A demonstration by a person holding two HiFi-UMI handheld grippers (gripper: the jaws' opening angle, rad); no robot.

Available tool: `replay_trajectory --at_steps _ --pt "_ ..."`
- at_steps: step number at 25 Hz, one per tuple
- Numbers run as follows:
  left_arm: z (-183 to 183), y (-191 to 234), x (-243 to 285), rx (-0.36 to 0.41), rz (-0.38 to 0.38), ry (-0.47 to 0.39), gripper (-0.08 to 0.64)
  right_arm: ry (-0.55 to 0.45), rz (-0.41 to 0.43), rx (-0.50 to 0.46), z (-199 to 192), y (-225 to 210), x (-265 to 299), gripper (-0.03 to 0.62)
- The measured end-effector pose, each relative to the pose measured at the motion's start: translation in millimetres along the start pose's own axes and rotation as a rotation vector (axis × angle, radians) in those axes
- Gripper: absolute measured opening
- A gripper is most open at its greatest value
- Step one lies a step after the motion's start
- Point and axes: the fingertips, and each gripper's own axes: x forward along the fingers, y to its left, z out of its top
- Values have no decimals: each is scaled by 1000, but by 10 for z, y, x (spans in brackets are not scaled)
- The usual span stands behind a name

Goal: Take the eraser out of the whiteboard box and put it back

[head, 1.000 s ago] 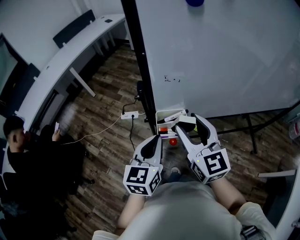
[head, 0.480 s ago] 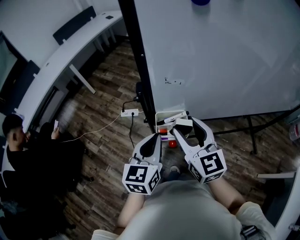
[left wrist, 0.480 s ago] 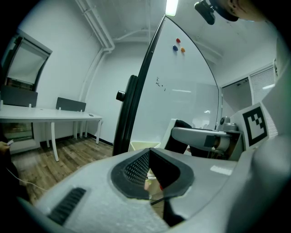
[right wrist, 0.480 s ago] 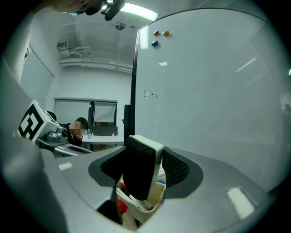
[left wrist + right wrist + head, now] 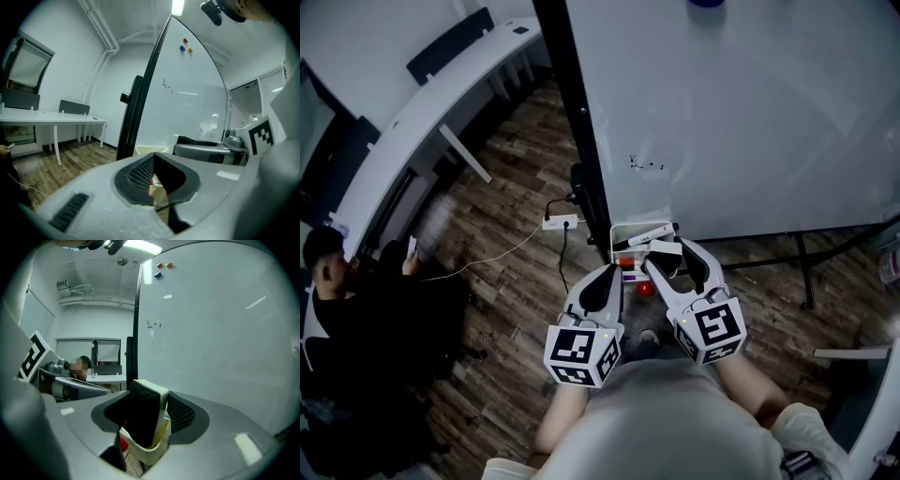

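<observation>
The white whiteboard box (image 5: 630, 231) hangs at the whiteboard's lower left corner, with markers inside. My right gripper (image 5: 667, 251) is shut on the eraser (image 5: 665, 247), a white block with a black felt face. In the right gripper view the eraser (image 5: 146, 412) stands upright between the pads, its lower end inside the box (image 5: 151, 453). My left gripper (image 5: 605, 279) hovers just left of the box, shut with nothing in it. In the left gripper view its pads (image 5: 140, 172) meet at the tip, and the box rim (image 5: 146, 149) shows just beyond them.
The whiteboard (image 5: 741, 103) fills the upper right, with a black stand post (image 5: 581, 141) along its left edge. A power strip (image 5: 560, 223) and cable lie on the wood floor. A person (image 5: 337, 291) sits at left by a curved white desk (image 5: 422, 103). A red ball (image 5: 645, 287) lies below the box.
My right gripper has come down a little with the eraser, closer into the box. The left gripper has stayed where it was.
</observation>
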Motion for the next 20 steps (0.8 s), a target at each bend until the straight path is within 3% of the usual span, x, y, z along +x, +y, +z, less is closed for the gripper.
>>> replay_trajectory --at_steps 20 --pt "-21 -19 -37 -7 1 0 5 54 -1 13 -214 17 44 250"
